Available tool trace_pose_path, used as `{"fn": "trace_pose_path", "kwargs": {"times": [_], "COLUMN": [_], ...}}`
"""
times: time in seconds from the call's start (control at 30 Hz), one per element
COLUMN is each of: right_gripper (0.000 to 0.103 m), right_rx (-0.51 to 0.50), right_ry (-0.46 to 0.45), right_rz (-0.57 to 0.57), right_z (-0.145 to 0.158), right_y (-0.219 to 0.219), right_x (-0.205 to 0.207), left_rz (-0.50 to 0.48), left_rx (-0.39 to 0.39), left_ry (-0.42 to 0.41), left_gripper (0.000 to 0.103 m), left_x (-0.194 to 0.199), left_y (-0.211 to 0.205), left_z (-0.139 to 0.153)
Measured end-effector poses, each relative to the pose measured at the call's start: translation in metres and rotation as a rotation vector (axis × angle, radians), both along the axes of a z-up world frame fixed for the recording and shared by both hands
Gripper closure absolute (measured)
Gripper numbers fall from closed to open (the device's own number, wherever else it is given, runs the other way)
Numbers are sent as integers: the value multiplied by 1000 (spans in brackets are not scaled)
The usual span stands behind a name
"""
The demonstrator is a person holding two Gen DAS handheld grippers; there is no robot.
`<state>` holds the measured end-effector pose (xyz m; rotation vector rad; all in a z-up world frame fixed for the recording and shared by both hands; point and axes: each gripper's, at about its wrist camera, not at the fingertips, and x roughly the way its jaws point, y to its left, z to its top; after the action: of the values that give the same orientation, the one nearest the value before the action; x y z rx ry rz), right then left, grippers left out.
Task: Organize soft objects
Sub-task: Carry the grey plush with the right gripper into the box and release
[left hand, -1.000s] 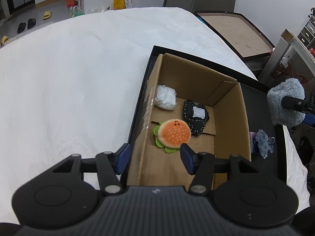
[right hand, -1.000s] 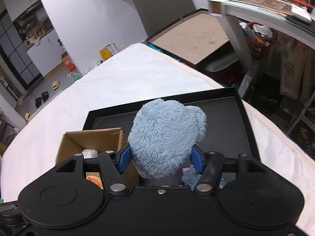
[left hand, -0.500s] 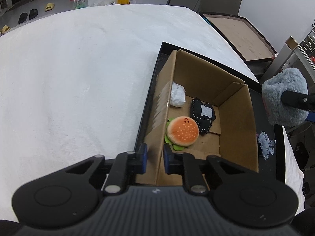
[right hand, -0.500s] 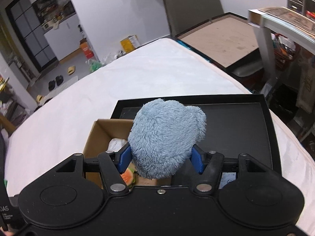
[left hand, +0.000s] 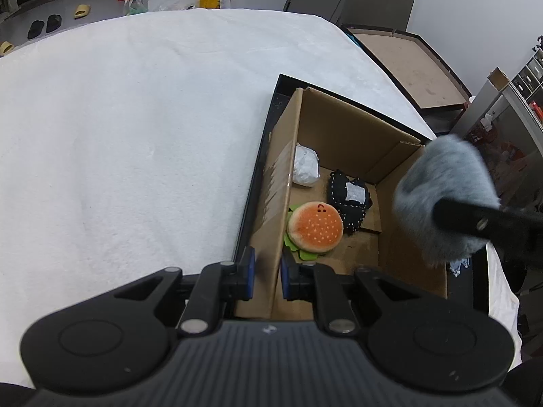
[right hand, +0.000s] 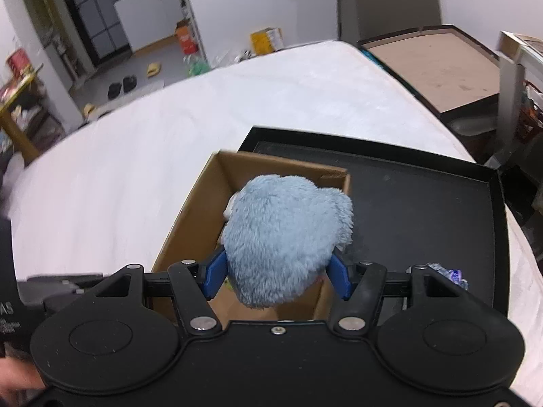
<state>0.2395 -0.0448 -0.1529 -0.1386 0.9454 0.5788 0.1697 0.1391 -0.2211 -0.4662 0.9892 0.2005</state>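
An open cardboard box (left hand: pixel 342 129) stands in a black tray (right hand: pixel 424 203) on the white bed. Inside lie a burger plush (left hand: pixel 315 226), a black stitched toy (left hand: pixel 351 196) and a white soft bundle (left hand: pixel 305 169). My left gripper (left hand: pixel 266 273) is shut on the box's near left wall. My right gripper (right hand: pixel 276 271) is shut on a fluffy blue plush (right hand: pixel 285 237), held above the box's right side; the same blue plush (left hand: pixel 444 200) shows at the right of the left wrist view. A small blue-grey toy (right hand: pixel 448 273) lies on the tray beside the box.
The white bed cover (left hand: pixel 135 135) spreads wide to the left of the tray. A brown board in a black frame (right hand: pixel 441 68) lies beyond the bed's far right corner. Shelving (left hand: pixel 509 118) stands to the right.
My left gripper has shut onto the box's left wall. My right gripper has carried the blue plush leftward, from over the tray to over the box.
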Motion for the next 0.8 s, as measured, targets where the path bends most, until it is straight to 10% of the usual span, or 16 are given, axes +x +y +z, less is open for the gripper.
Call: {"fn": "trace_pose_path", "kwargs": {"times": [0.8], "right_gripper": [59], "right_rx": [-21], "right_ry": [39], "right_rz": [-14], "right_z": [-2], "right_y": [-13], "right_x": [-5], "left_rz": [-30], "left_rx": [26], "left_ry": [22], "left_gripper": [85], "left_x": [6], "left_y": [-7], "left_z": [9]}}
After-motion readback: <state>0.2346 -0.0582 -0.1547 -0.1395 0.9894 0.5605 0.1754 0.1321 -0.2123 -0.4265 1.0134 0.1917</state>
